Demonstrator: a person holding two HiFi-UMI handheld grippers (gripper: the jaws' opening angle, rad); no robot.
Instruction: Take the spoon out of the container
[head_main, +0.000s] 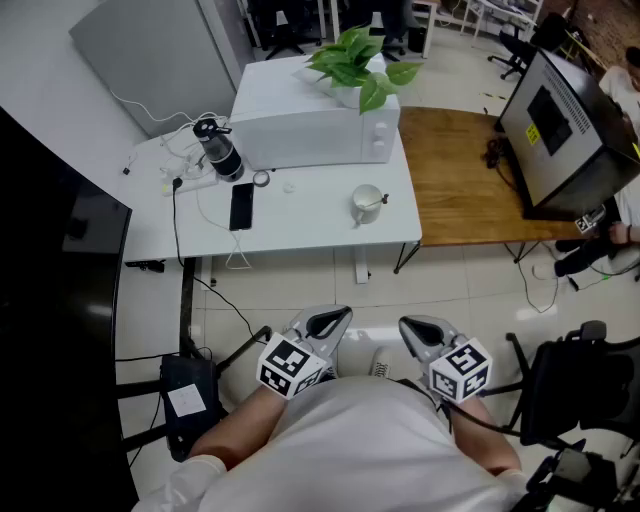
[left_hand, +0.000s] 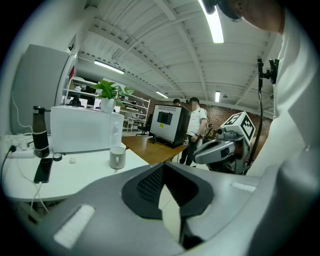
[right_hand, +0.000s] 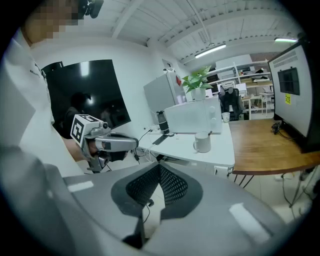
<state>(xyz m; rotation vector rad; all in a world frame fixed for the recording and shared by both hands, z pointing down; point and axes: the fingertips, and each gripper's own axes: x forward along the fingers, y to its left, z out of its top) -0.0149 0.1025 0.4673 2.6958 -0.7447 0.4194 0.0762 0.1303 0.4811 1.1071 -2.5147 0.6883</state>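
Note:
A white cup (head_main: 366, 203) stands near the right front of the white table (head_main: 300, 215), with a spoon (head_main: 379, 201) leaning out of it to the right. The same cup (left_hand: 117, 157) shows small in the left gripper view, and in the right gripper view the cup (right_hand: 202, 142) has the spoon handle (right_hand: 210, 133) sticking up. Both grippers are held close to the person's body, well short of the table. My left gripper (head_main: 325, 322) is shut and empty. My right gripper (head_main: 425, 330) is shut too, with nothing in it.
A white microwave (head_main: 315, 125) with a potted plant (head_main: 355, 62) on top stands at the table's back. A black bottle (head_main: 218, 148), cables and a phone (head_main: 241, 206) lie at the left. A wooden table (head_main: 470, 175) with a dark monitor (head_main: 565, 130) adjoins at the right.

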